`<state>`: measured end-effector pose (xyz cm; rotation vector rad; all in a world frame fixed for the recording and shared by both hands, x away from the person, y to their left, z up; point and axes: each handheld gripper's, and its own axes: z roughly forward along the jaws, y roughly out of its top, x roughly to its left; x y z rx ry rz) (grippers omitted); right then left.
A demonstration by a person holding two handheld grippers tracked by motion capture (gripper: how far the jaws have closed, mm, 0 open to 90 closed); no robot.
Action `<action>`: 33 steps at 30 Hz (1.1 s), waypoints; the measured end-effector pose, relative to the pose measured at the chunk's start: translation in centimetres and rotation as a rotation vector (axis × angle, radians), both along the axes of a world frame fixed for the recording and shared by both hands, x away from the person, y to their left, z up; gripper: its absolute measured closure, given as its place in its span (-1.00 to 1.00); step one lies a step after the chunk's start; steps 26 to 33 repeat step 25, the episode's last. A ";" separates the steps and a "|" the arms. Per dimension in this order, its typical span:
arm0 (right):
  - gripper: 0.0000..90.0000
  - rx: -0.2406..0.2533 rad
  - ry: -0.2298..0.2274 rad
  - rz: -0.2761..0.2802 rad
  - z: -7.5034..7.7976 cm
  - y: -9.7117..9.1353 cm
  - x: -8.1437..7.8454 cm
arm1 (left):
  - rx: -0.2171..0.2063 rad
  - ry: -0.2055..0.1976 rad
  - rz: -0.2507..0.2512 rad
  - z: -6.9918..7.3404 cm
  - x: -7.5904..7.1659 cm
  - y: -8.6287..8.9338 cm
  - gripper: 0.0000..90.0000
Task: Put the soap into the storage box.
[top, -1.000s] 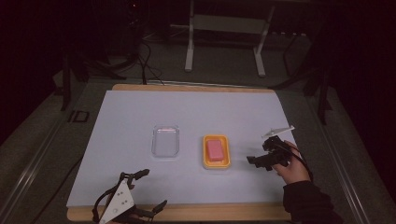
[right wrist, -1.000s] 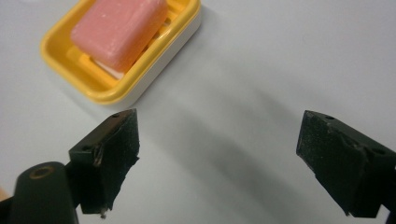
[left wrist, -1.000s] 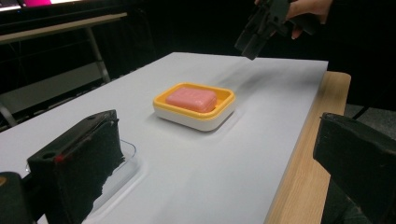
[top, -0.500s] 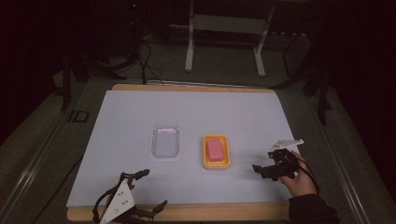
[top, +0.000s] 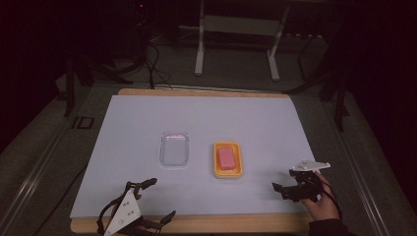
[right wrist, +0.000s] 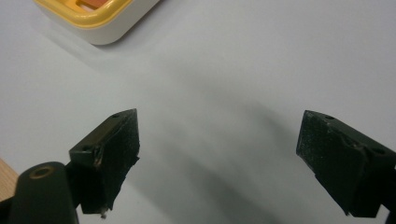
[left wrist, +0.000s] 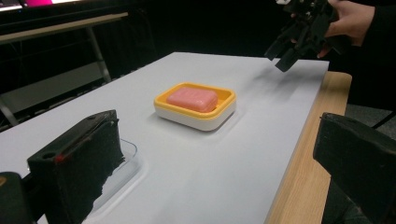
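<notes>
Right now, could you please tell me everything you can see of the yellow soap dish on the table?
The soap dish is a small rounded rectangle that looks like plastic: a yellow-orange upper tray with a raised rim set on a white base. It sits flat and upright on the white table cover, right of a clear lid-like tray and apart from it. A pink bar of soap lies flat inside. Neither gripper touches it; the right gripper is open, off to its right.

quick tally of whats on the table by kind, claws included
soap: 1
yellow soap dish: 1
clear lid: 1
claws: 2, left claw lying at the near edge, right claw held in a hand
total: 5
</notes>
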<state>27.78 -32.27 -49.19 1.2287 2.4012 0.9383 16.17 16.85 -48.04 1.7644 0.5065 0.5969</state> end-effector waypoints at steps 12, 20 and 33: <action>-0.71 0.079 -0.066 0.026 -0.5 0.4 0.2 | -0.002 0.009 -0.005 0.0 0.1 0.1 -0.96; -0.71 0.101 -0.080 0.031 -0.7 0.5 0.2 | -0.002 0.012 -0.006 -0.1 0.1 0.1 -0.96; -0.70 0.088 -0.078 0.029 -0.8 0.4 0.3 | -0.001 0.012 -0.006 -0.1 0.1 0.1 -0.96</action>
